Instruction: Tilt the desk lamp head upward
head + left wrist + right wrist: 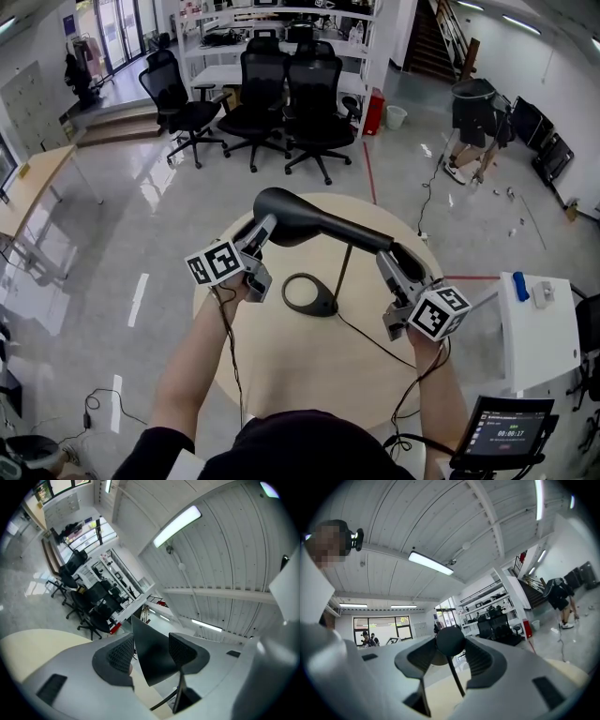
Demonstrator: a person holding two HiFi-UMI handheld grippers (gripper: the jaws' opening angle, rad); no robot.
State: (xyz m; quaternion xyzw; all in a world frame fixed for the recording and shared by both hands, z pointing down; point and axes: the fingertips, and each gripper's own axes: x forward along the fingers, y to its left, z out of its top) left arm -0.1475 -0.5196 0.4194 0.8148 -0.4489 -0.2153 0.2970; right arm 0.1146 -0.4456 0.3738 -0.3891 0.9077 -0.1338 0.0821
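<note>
The pale round table (pixel 281 375) lies nearest, and the ring base (pixel 310 294) of the desk lamp rests on it between the two grippers. The left gripper (pixel 261 232) has its jaws clamped on the left end of the black lamp head (pixel 292 216), which is raised above the base. The right gripper (pixel 392 261) pinches the rounded right end of the lamp arm (pixel 361 234). Farther off, black office chairs (pixel 262 89) stand before white shelving (pixel 281 37).
</note>
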